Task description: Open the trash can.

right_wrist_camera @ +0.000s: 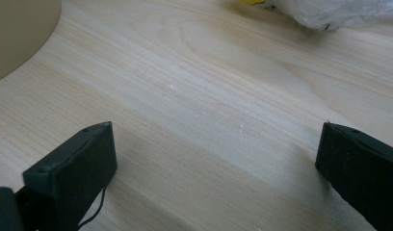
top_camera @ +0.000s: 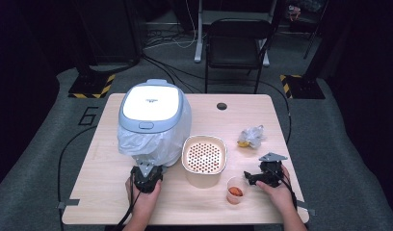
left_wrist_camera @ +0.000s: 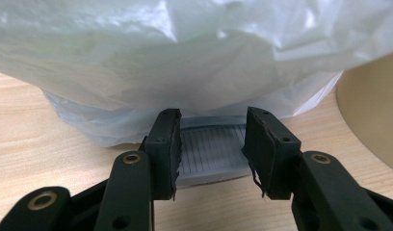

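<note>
Grey and ribbed, a tab [left_wrist_camera: 211, 153] at the foot of the bagged cooker [top_camera: 151, 120] sat between the left gripper [left_wrist_camera: 211, 149] jaws, which were clenched on its two sides at the cooker's near edge on the counter [top_camera: 103, 192]. Plastic [left_wrist_camera: 185, 62] hung just above the jaws. Well apart, the right gripper [right_wrist_camera: 214, 163] lay released with nothing between its jaws, over bare wood near the cup [top_camera: 236, 190], beside the strainer pot [top_camera: 204, 159].
</note>
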{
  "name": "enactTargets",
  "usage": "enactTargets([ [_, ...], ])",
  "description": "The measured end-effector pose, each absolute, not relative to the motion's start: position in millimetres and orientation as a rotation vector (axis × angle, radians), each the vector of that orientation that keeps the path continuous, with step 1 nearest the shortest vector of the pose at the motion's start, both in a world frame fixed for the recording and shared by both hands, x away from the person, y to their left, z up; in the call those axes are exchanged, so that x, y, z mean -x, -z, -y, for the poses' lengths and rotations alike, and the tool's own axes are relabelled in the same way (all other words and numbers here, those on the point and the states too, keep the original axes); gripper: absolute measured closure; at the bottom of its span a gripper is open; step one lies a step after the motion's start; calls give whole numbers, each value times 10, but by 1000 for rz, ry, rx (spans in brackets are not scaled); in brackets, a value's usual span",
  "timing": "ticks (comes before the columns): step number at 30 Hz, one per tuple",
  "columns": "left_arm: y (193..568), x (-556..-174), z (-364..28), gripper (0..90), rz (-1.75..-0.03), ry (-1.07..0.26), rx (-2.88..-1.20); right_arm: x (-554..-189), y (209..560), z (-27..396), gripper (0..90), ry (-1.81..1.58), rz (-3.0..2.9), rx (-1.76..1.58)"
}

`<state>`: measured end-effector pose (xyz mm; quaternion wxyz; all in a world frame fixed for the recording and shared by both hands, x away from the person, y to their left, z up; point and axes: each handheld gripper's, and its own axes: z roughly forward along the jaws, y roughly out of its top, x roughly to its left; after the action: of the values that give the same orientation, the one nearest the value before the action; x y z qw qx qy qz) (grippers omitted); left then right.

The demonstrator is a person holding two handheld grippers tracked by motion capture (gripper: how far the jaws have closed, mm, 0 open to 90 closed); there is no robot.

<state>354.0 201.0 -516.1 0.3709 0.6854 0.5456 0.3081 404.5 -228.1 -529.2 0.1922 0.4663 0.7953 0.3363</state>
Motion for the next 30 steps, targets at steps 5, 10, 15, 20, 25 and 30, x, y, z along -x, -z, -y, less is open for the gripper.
enactTargets([
  [5, 5149, -3561, -2028, 567, -1400, -767, -1780, -4042, 5292, 2284, 4, -941, -2234, -1307],
  [10, 5090, -3628, -2024, 567, -1441, -696, -1794, -4039, 5294, 2282, 6, -947, -2231, -1306],
  [15, 5020, -3687, -2014, 567, -1467, -660, -1863, -4039, 5294, 2283, 6, -947, -2231, -1307],
  [20, 5027, -3711, -2008, 567, -1492, -638, -1856, -4039, 5294, 2286, 6, -946, -2235, -1301],
  [25, 5047, -3742, -2008, 566, -1510, -625, -1915, -4038, 5294, 2285, 6, -946, -2234, -1302],
  [30, 5098, -3747, -2013, 565, -1496, -634, -1918, -4032, 5292, 2282, 8, -944, -2234, -1310],
])
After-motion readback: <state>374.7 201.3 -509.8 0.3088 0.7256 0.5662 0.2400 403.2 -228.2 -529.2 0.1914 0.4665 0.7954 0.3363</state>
